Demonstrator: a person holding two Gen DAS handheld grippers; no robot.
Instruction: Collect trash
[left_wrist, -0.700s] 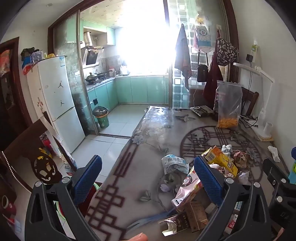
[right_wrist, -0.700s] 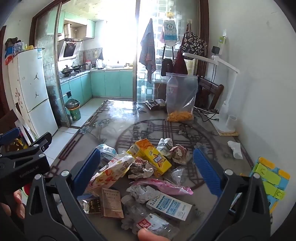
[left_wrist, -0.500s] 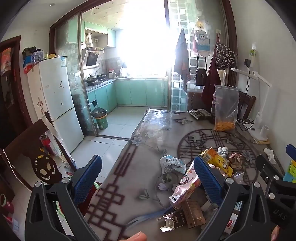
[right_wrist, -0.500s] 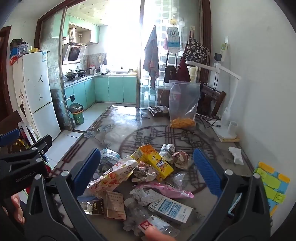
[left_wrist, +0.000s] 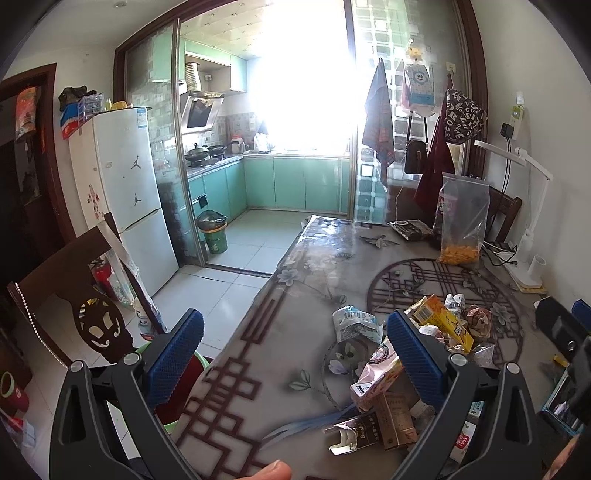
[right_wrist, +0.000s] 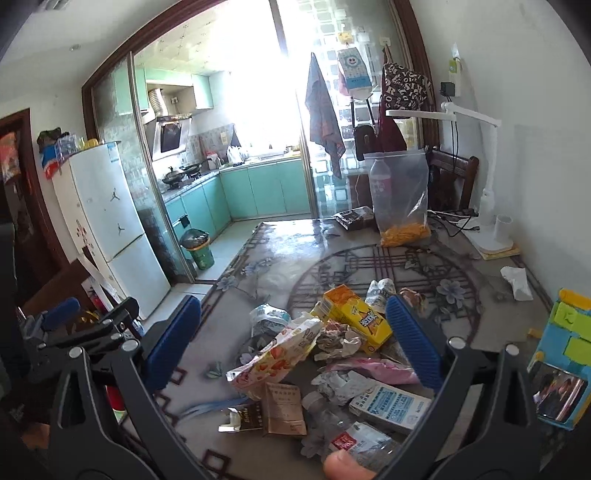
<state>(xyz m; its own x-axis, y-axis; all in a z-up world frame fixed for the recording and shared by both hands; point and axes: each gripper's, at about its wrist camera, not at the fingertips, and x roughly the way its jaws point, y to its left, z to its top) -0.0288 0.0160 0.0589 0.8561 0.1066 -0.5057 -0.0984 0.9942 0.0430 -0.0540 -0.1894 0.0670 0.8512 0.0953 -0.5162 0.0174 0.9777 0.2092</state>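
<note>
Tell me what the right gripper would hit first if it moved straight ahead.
Probably the crumpled grey wrapper beside the yellow snack box, in the trash pile on the patterned table; depth is unclear. The right gripper is open.

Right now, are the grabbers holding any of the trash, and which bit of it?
Nothing is held. The left gripper and the right gripper are both wide open, hovering above the trash pile on the table.

Yellow carton (right_wrist: 356, 319), pink wrapper (right_wrist: 373, 369), teal cabinets (left_wrist: 291, 182), floral-patterned tablecloth (left_wrist: 306, 280)
</note>
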